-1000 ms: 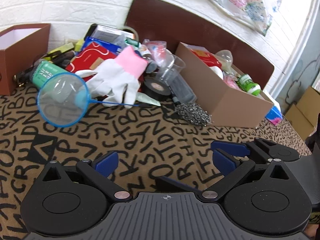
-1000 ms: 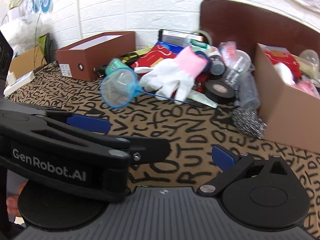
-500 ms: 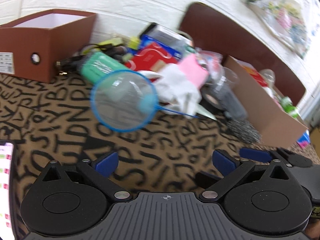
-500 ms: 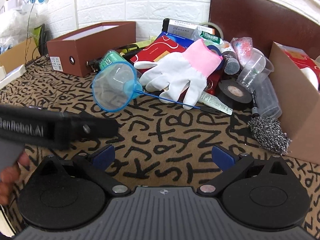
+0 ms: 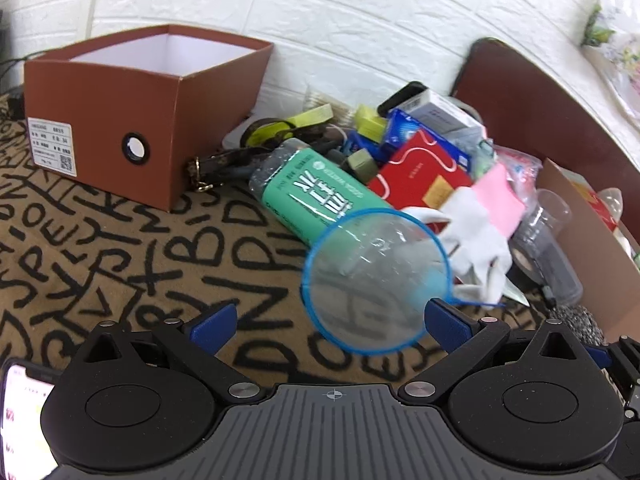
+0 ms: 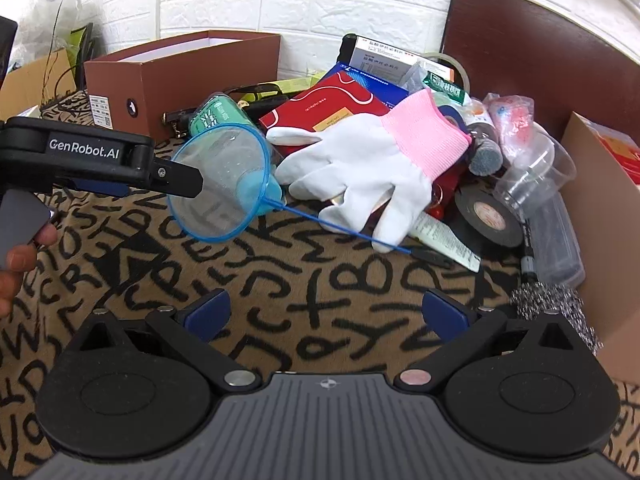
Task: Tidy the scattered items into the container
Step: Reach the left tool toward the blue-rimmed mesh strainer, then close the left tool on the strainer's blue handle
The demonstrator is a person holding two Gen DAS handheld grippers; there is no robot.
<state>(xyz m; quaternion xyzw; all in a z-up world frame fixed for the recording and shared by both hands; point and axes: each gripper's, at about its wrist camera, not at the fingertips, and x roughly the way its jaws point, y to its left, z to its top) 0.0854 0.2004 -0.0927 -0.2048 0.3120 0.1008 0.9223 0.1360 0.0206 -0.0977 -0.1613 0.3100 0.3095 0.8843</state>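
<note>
A blue-rimmed small net (image 5: pixel 376 276) with a thin handle lies on the lettered cloth, leaning on a green bottle (image 5: pixel 316 196). My left gripper (image 5: pixel 330 322) is open just short of the hoop, with its right pad by the rim. In the right wrist view the left gripper (image 6: pixel 188 182) reaches the net (image 6: pixel 220 184) from the left. A white glove with a pink cuff (image 6: pixel 360 172) lies over the pile. My right gripper (image 6: pixel 326 312) stands open over bare cloth, holding nothing. A cardboard box (image 6: pixel 600 216) with items stands at the right.
An open brown shoebox (image 5: pixel 136 108) stands at the back left. Behind the net, the pile holds a red box (image 6: pixel 332 108), a black tape roll (image 6: pixel 488 216), clear cups and steel wool (image 6: pixel 556 308). A lit phone (image 5: pixel 20 400) lies near left. A white brick wall is behind.
My left gripper swung left and moved forward, so the net now sits close between its pads. The right gripper moved forward toward the pile. Both stayed open.
</note>
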